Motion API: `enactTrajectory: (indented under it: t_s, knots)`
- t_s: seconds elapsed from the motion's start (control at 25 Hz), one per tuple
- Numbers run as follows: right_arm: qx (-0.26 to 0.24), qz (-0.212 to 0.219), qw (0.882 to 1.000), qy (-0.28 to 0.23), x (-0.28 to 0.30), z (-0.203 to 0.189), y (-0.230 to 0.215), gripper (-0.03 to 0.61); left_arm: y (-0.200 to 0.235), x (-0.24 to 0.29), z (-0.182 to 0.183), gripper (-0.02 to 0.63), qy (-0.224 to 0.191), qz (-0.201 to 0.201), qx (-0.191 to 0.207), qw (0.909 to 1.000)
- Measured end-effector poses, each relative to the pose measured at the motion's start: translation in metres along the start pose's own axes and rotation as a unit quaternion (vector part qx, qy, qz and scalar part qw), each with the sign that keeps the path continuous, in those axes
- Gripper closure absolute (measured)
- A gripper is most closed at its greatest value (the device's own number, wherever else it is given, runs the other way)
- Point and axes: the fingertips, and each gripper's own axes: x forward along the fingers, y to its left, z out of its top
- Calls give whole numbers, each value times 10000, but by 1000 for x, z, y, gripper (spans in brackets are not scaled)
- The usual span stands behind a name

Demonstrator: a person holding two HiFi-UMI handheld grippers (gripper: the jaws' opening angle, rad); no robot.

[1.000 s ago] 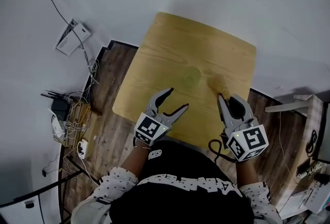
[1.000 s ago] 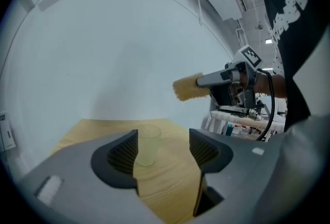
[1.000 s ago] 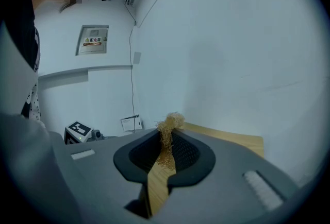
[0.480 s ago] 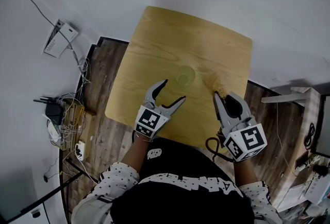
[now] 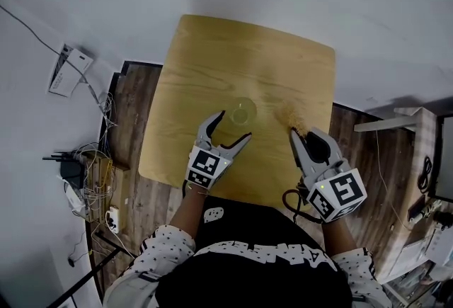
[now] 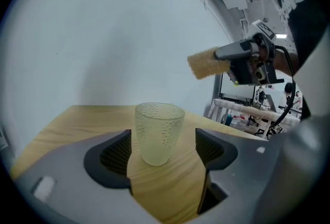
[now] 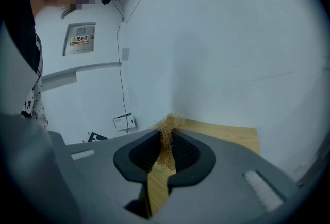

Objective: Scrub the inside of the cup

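Near the wooden counter's (image 5: 212, 52) front edge, the left gripper (image 5: 235, 124) has its jaws just opening wide. A translucent, dimpled cup (image 5: 242, 111) stands upright at mid-counter between their tips, untouched. To its right the right gripper (image 5: 294, 132) hangs with jaws clenched on a tan, fibrous scrub pad (image 5: 286, 115). Scrubbing appears not yet begun. The next move likely calls for clamping the tapered cup steady, then lowering the coarse pad inside.
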Motion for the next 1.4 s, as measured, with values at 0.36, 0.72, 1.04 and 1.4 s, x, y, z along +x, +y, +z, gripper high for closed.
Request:
enactTrajectory:
  t_s: [0.36, 0.72, 1.04, 1.4]
  knots:
    - [33, -42, 10000, 75, 3, 1, -8, 515, 4, 22, -6, 202, 171, -69, -138, 9997]
    - [328, 1, 9995, -28, 2, 5, -15, 515, 5, 36, -8, 202, 245, -55, -80, 9997]
    - [352, -49, 9994, -31, -3, 5, -18, 515, 9, 38, -4, 252, 150, 88, 82, 9998]
    - [319, -33, 9995, -80, -6, 6, -15, 515, -10, 31, 4, 256, 80, -245, 554, 9981]
